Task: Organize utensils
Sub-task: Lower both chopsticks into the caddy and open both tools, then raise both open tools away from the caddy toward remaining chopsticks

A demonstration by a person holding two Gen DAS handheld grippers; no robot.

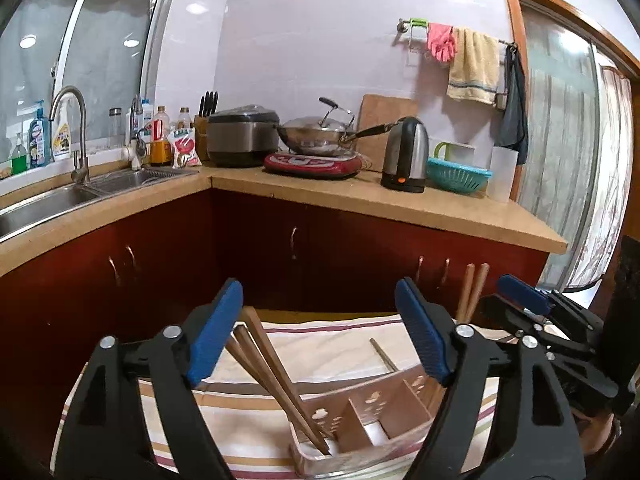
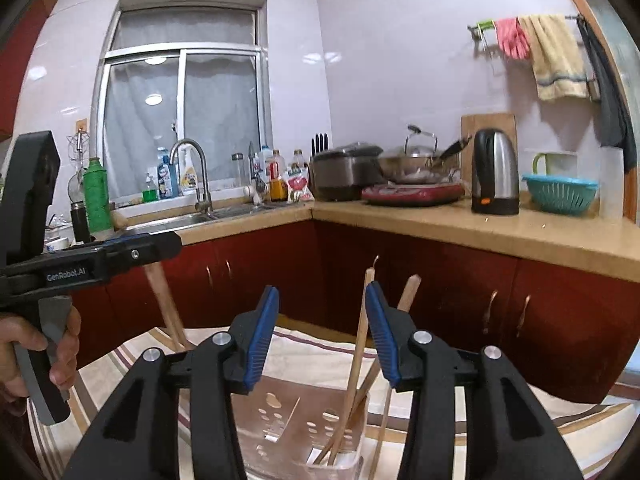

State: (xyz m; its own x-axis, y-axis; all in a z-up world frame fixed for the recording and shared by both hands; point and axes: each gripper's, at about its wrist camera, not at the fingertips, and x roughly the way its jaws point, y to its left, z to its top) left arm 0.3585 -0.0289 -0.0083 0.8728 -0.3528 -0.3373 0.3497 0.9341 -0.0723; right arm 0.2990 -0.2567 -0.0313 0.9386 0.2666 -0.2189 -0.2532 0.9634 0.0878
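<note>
A brown utensil holder (image 1: 384, 412) in a clear tray stands on a striped cloth (image 1: 320, 334). My left gripper (image 1: 320, 330) hangs open above it. A pair of wooden chopsticks (image 1: 272, 376) leans in the holder's left compartment, with its tops beside the left pad. In the right wrist view my right gripper (image 2: 322, 334) is open over the holder (image 2: 288, 412). More chopsticks (image 2: 358, 344) stand in the end compartment, close to the right pad and not pinched. A hand (image 2: 24, 344) holds the left gripper's handle at the left edge.
Red cabinets (image 1: 256, 248) run under a tan L-shaped counter (image 1: 400, 200) behind the table. On it are a kettle (image 1: 406, 154), a wok (image 1: 320, 136) on a red cooker, a rice cooker (image 1: 240, 136), a teal basket (image 1: 458, 174) and a sink (image 1: 60, 200).
</note>
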